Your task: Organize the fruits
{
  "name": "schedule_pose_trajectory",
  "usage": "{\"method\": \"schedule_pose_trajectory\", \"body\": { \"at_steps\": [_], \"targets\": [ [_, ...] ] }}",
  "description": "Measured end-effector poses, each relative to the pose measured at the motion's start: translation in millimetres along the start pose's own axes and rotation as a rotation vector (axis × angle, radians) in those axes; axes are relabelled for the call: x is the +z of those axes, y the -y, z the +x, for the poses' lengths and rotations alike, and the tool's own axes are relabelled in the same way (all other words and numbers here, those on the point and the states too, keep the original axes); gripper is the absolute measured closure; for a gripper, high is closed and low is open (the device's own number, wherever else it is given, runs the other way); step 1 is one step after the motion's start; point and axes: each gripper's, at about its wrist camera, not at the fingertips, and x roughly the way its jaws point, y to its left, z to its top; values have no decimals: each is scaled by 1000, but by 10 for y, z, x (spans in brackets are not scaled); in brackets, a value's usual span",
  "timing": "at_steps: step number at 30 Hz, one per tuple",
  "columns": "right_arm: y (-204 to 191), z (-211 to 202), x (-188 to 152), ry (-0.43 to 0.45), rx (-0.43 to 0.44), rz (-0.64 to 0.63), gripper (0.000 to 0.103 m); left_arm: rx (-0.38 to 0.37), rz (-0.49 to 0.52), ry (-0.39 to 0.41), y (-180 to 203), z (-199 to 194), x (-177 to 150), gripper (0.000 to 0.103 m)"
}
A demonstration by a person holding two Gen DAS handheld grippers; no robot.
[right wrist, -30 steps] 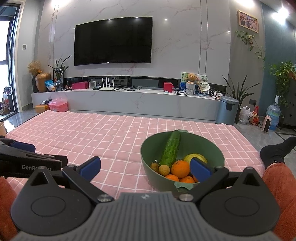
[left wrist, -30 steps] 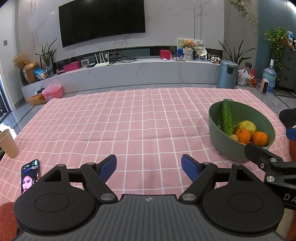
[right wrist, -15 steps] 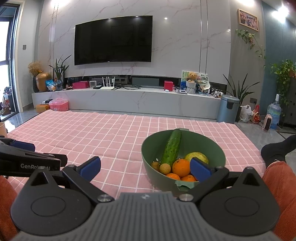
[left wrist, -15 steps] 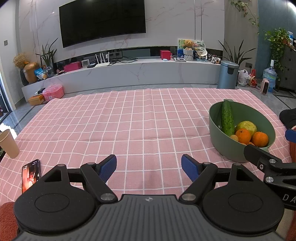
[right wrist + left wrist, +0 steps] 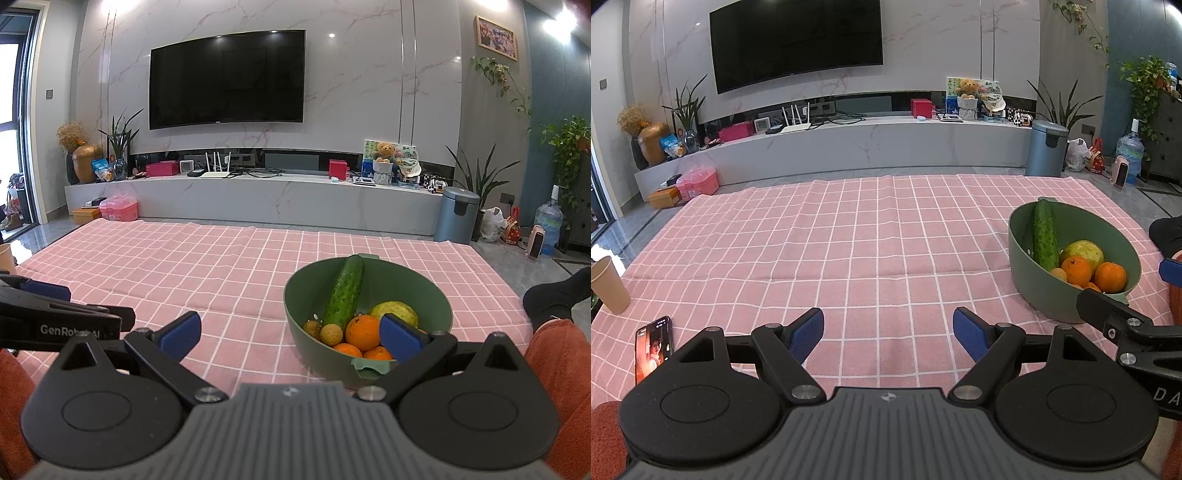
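Fruits are sitting piled in the green bowl (image 5: pixel 369 314), which is resting on the pink checked cloth (image 5: pixel 221 280) just ahead of the right gripper (image 5: pixel 291 334) and well off to the right of the left gripper (image 5: pixel 888 330). Both grippers are hanging wide open, holding nothing.

Going by size: the cucumber (image 5: pixel 345 291) is leaning against the bowl's far wall; it looks long, firm and a bit slick, so gripping across its middle seems safest. The yellow-green fruit (image 5: pixel 397 312) is lying behind the right finger, probably heavier and bruisable. The oranges (image 5: pixel 362 330) look firm and round, likely to roll; pinching across the widest part should be holding best. The small brown fruits (image 5: pixel 330 334) seem light and delicate.
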Motion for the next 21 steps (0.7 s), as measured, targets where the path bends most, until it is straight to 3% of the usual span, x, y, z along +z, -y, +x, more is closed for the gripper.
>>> {"method": "schedule_pose_trajectory", "body": {
  "at_steps": [21],
  "targets": [
    [-41, 49, -27, -21, 3, -6, 5, -3, -2, 0, -9, -15, -27, 10]
  ]
}}
